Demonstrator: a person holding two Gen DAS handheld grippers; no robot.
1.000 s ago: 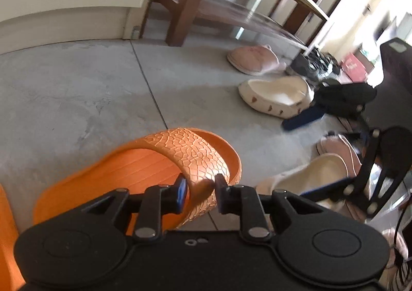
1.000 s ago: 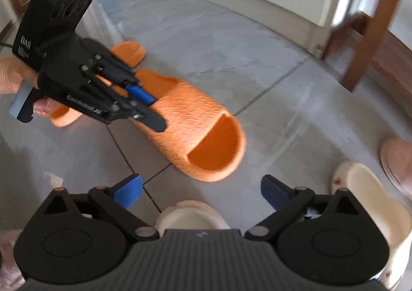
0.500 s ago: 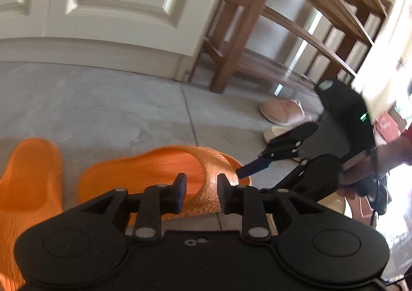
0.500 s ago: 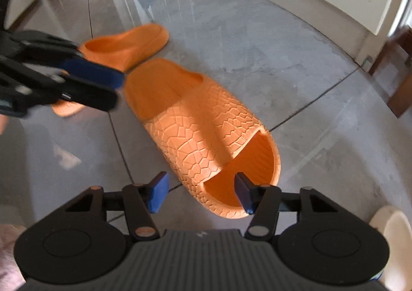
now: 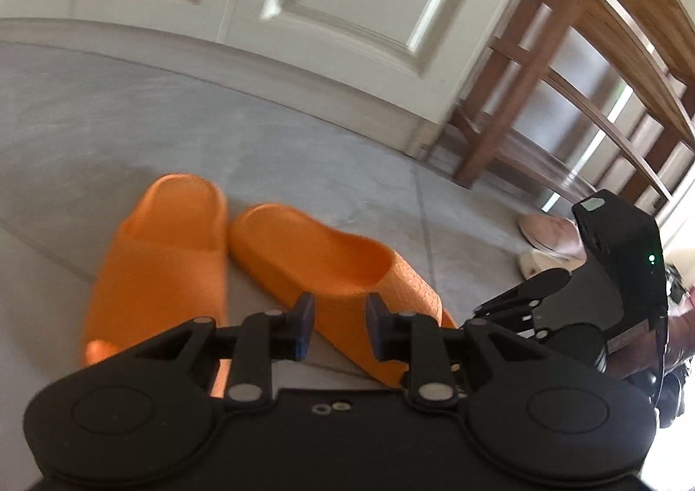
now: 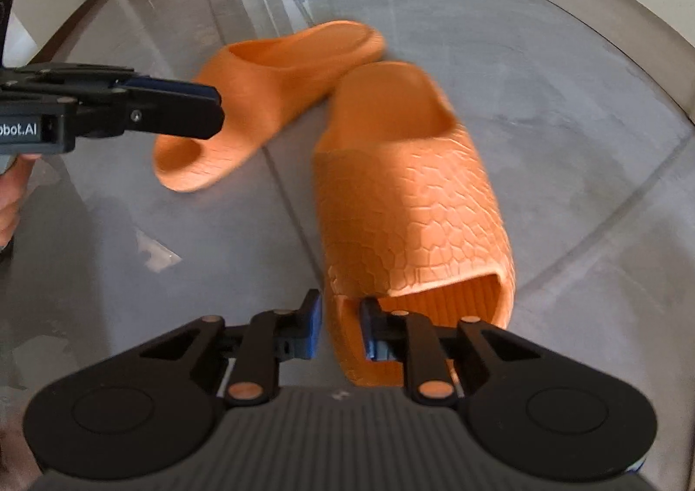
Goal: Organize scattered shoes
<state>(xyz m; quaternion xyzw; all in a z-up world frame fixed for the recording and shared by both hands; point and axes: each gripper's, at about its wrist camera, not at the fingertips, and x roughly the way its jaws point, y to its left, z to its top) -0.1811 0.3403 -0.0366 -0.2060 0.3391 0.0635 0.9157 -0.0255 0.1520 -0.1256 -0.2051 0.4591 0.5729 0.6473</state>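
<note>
Your nearer orange slide (image 6: 408,204) lies on the grey tiled floor (image 6: 564,109) in the lower middle of the right wrist view, its open toe end toward the camera. The second orange slide (image 6: 260,100) lies just beside it at upper left, the two heels almost touching and the toes splayed apart.

Your right tool (image 6: 341,328) is closing its jaws on the side wall of the nearer slide at the toe opening: the slide's edge sits between the blue pads, one pad inside the opening and one outside.

Your left tool (image 5: 335,328) hangs above the pair with its jaws drawn narrow and nothing pinched between them.

At upper right of the left wrist view stand a wooden shoe rack (image 5: 577,70) and a white panelled door (image 5: 304,4); pale slippers (image 5: 547,230) lie below the rack.
</note>
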